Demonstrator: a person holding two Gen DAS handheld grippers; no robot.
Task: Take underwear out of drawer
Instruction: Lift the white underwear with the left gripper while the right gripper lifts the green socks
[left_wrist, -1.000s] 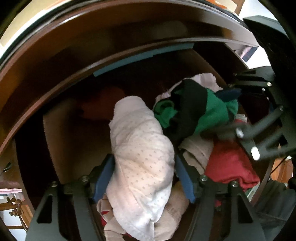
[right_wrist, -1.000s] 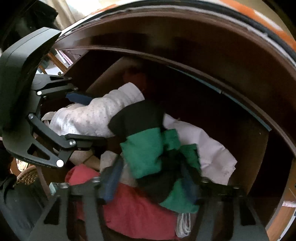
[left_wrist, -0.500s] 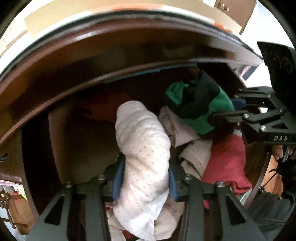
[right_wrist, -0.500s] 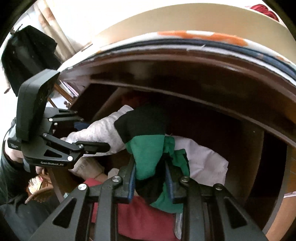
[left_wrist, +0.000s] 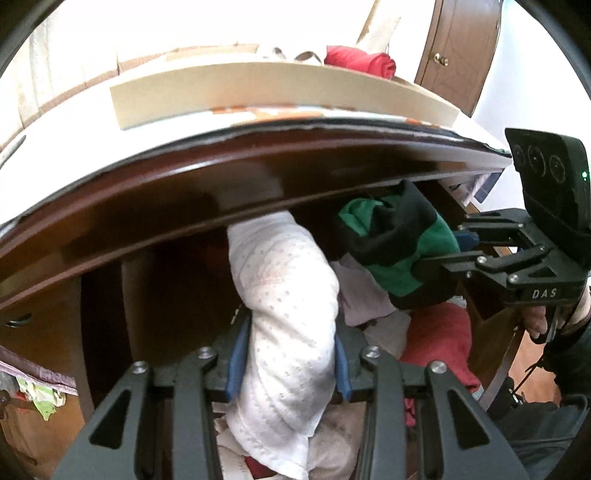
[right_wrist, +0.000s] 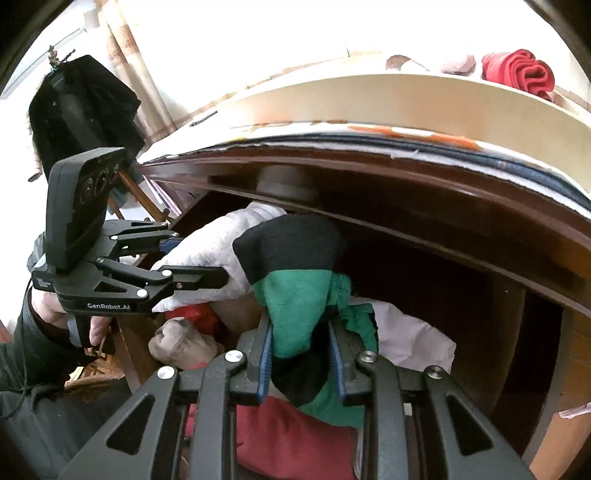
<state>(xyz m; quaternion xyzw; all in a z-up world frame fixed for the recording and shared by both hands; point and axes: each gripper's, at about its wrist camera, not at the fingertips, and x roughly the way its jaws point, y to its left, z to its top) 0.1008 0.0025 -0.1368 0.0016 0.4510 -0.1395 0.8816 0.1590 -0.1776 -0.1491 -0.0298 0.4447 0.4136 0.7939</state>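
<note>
My left gripper (left_wrist: 288, 343) is shut on a white dotted pair of underwear (left_wrist: 288, 295), which stands up between its blue pads above the open dark wooden drawer (left_wrist: 166, 295). My right gripper (right_wrist: 301, 343) is shut on a green and black pair of underwear (right_wrist: 295, 295), also raised off the pile. From the left wrist, the right gripper (left_wrist: 443, 251) holds the green and black pair (left_wrist: 395, 236) to the right. From the right wrist, the left gripper (right_wrist: 199, 256) holds the white pair (right_wrist: 207, 247) to the left. The two garments touch.
A red garment (right_wrist: 295, 443), a beige one (right_wrist: 181, 343) and a pale one (right_wrist: 410, 332) lie in the drawer. The dresser's top edge (left_wrist: 258, 173) overhangs close above both held garments. A cream tray (left_wrist: 258, 85) with a rolled red cloth (left_wrist: 362, 62) sits on top.
Both grippers closed onto their garments, then rose and drew back with them. The views tilted up, so the dresser top and tray have come into sight.
</note>
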